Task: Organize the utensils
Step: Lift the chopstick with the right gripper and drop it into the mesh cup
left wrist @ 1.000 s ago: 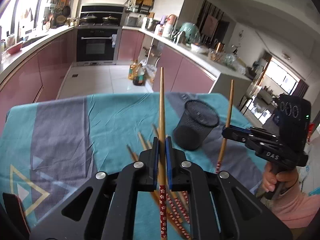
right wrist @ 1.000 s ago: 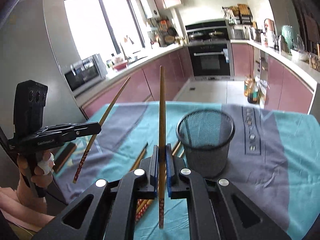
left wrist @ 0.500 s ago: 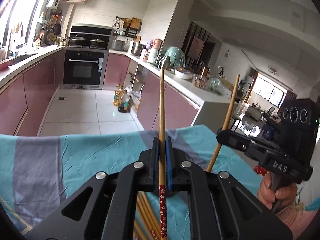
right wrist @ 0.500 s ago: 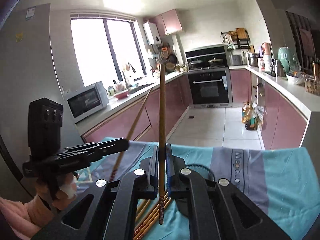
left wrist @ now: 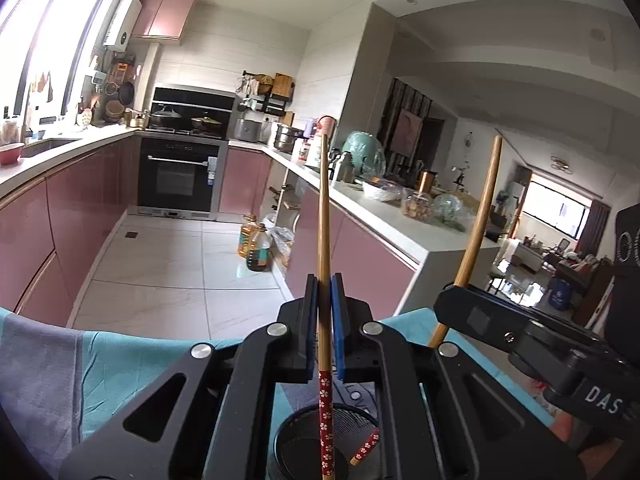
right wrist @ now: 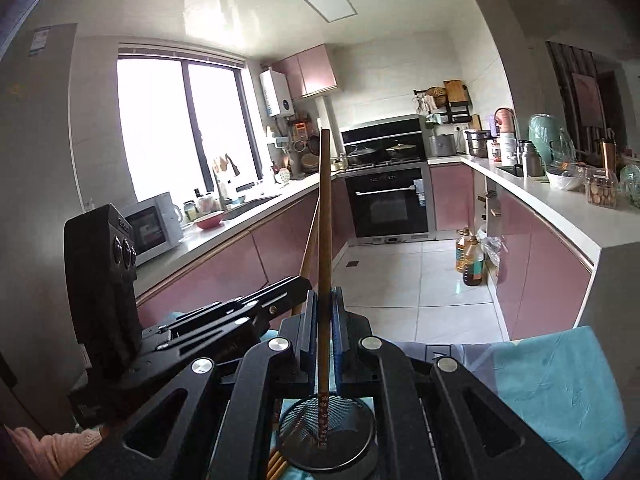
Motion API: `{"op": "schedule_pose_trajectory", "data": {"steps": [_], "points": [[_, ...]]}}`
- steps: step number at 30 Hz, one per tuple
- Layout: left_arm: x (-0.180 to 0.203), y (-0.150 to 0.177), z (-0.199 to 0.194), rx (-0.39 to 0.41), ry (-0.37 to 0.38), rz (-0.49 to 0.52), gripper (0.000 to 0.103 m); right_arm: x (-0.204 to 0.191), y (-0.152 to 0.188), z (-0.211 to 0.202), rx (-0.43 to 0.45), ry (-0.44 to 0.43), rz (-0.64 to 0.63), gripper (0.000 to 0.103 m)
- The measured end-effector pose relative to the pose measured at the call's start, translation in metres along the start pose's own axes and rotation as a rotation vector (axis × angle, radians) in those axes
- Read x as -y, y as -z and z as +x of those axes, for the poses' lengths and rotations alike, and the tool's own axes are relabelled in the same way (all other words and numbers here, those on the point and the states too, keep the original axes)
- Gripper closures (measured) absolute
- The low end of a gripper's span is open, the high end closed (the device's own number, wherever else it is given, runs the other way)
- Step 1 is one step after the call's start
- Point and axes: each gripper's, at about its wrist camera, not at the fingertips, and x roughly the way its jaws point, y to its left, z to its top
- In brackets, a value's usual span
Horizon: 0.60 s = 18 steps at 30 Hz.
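My left gripper (left wrist: 324,292) is shut on a wooden chopstick (left wrist: 323,208) that stands upright. Its red flowered lower end hangs over the mouth of the black mesh cup (left wrist: 288,440) below me. My right gripper (right wrist: 324,304) is shut on a second chopstick (right wrist: 324,220), and that one's red end dips into the mesh cup (right wrist: 348,452). In the left wrist view the right gripper (left wrist: 444,304) is close on the right, with its chopstick (left wrist: 480,232) slanting up. The right wrist view has the left gripper (right wrist: 298,284) close on the left.
The teal and grey tablecloth (right wrist: 560,392) covers the table under the cup. A few loose chopsticks (right wrist: 276,464) lie beside the cup's base. Beyond the table edge are the kitchen floor, pink cabinets and an oven. A pink sleeve (right wrist: 48,448) shows at lower left.
Both grippers have risen and come together over the mesh cup, each still shut on its chopstick. The cup, earlier ahead of them, now sits beneath the chopsticks' lower ends.
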Motion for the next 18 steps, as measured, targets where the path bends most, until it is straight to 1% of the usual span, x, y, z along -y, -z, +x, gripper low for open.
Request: {"op": "schedule_pose_trajectory", "data": {"steps": [4,6,11,13,16,18], "points": [[0.002,0.017,0.029,-0.037,-0.033,0.018,0.096,0.008,0.014,0.017,-0.051,0.003,0.012,0.098],[0.004,0.026,0.036,-0.062,-0.043,0.034,0.096,0.009,0.021,0.024,-0.084,0.006,0.011,0.098],[0.004,0.043,0.040,-0.117,-0.034,0.082,0.095,0.011,0.033,0.037,-0.157,0.001,0.020,0.098],[0.003,0.051,0.040,-0.155,-0.033,0.099,0.095,0.012,0.037,0.042,-0.191,-0.006,0.033,0.097],[-0.003,0.061,0.039,-0.187,-0.035,0.119,0.094,0.016,0.044,0.052,-0.235,0.007,0.051,0.097],[-0.006,0.065,0.040,-0.206,-0.032,0.130,0.089,0.019,0.048,0.054,-0.245,0.019,0.065,0.095]]}}
